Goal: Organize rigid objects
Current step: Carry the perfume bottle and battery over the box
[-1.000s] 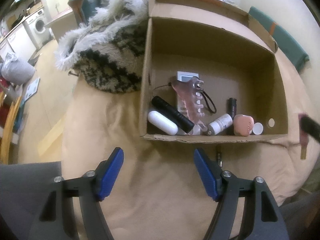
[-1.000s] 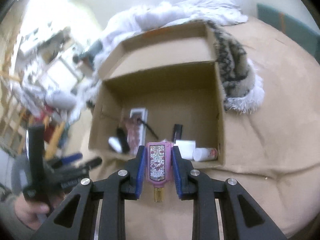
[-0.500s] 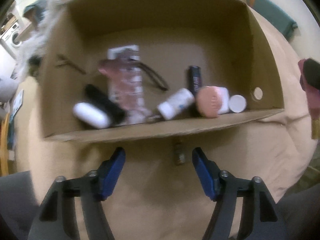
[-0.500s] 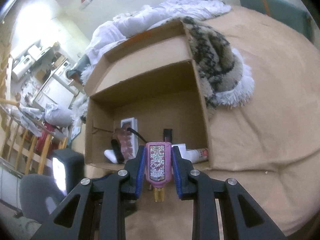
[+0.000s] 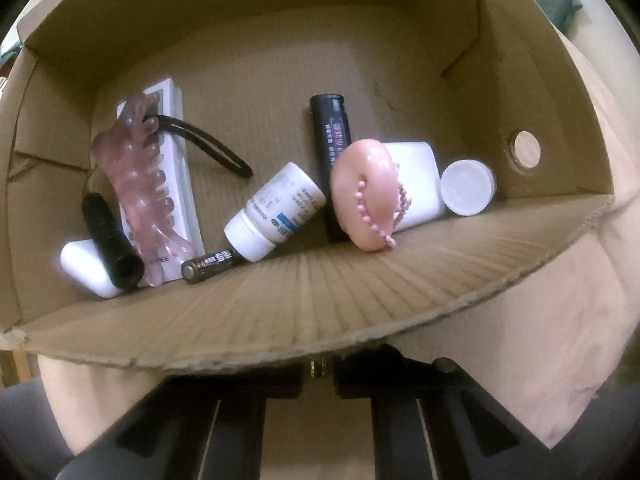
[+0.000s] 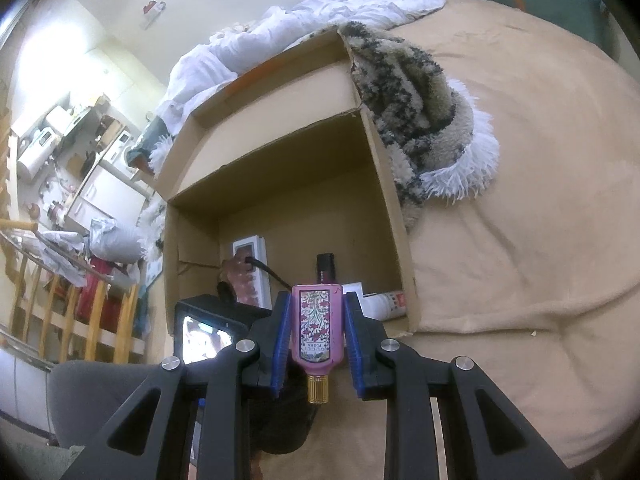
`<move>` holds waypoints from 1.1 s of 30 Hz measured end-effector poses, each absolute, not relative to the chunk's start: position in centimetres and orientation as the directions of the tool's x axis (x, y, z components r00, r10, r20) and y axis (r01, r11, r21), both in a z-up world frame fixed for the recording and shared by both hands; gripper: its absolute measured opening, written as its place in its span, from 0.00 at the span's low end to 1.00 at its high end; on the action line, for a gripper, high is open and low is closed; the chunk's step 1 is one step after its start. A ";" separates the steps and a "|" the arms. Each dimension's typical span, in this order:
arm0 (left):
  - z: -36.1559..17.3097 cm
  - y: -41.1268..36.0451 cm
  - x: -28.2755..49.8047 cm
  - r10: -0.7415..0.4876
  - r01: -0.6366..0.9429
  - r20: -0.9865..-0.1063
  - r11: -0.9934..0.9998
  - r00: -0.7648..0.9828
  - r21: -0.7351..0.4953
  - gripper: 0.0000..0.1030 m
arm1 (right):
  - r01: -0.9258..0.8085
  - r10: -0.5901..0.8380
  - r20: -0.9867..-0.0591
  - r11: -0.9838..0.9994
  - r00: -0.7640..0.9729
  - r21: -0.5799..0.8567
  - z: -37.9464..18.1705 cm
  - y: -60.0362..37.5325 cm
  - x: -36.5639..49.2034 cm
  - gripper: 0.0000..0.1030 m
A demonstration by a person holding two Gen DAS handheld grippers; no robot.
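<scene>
Our right tongs [image 6: 317,312] are clamped on a pink perfume bottle [image 6: 316,332], gold cap pointing back at the camera, held in the air just short of the box [image 6: 394,216] that lies on the bed [image 6: 520,208]. Our left tongs [image 5: 320,376] sit low under the box's front flap, drawn nearly together with a small metal piece [image 5: 320,367] in the gap. It looks pinched, though shadow hides the tips.

The main risk, as we judge it, is crowding: both tools are at the same front edge, the left unit just below and left of the bottle, so a careless swing could knock one against the other. The flap could also catch the left tongs on the way up and flick the metal piece out. Inside, the near row is packed — a white bottle [image 5: 276,210], a pink ring [image 5: 366,196], a black tube [image 5: 332,140] and a jar lid [image 5: 468,192] lie close together, and round ones would roll if bumped. A soft bed under the box means it may tip or slide when pressed.

Open room lies further in — the back half of the floor is bare, and the right wall is clear above the lid.
</scene>
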State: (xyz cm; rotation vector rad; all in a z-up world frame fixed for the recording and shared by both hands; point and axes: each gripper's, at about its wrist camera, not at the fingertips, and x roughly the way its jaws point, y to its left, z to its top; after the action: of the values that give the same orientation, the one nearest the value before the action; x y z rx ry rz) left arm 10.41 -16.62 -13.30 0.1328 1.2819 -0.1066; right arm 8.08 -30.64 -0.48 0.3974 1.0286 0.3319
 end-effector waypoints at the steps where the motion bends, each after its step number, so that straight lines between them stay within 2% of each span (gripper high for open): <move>1: -13.2 -16.4 10.4 0.000 0.147 -0.959 0.988 0.282 0.044 0.09 | -0.083 0.447 -0.758 0.880 0.475 0.467 -0.5 -30.6 8.1 0.26; 8: -11.1 -14.2 8.9 0.032 0.080 -0.949 0.995 0.314 0.060 0.09 | -0.083 0.431 -0.772 0.891 0.467 0.447 -0.8 -30.2 8.3 0.26; 16: -5.0 -8.9 5.3 0.009 -0.009 -0.905 1.000 0.426 0.005 0.09 | -0.097 0.411 -0.785 0.904 0.463 0.416 -0.9 -29.6 8.2 0.26; 21: -1.4 -7.0 4.6 0.026 -0.038 -0.855 0.999 0.518 0.008 0.09 | -0.107 0.425 -0.761 0.896 0.489 0.431 0.2 -29.9 8.6 0.26; 26: 1.8 -5.0 6.5 0.042 -0.058 -0.810 0.998 0.585 0.010 0.09 | -0.130 0.409 -0.760 0.906 0.505 0.402 0.5 -29.5 10.3 0.26; 33: 2.3 -4.4 10.3 0.031 -0.068 -0.801 0.998 0.598 -0.012 0.09 | -0.145 0.365 -0.788 0.930 0.495 0.339 -0.8 -28.1 13.7 0.26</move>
State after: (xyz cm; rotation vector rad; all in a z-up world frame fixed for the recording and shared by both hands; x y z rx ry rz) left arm 10.26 -4.43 2.31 -0.0429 0.9285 0.0575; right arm 13.69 -28.06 -0.80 0.2407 1.0081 0.3124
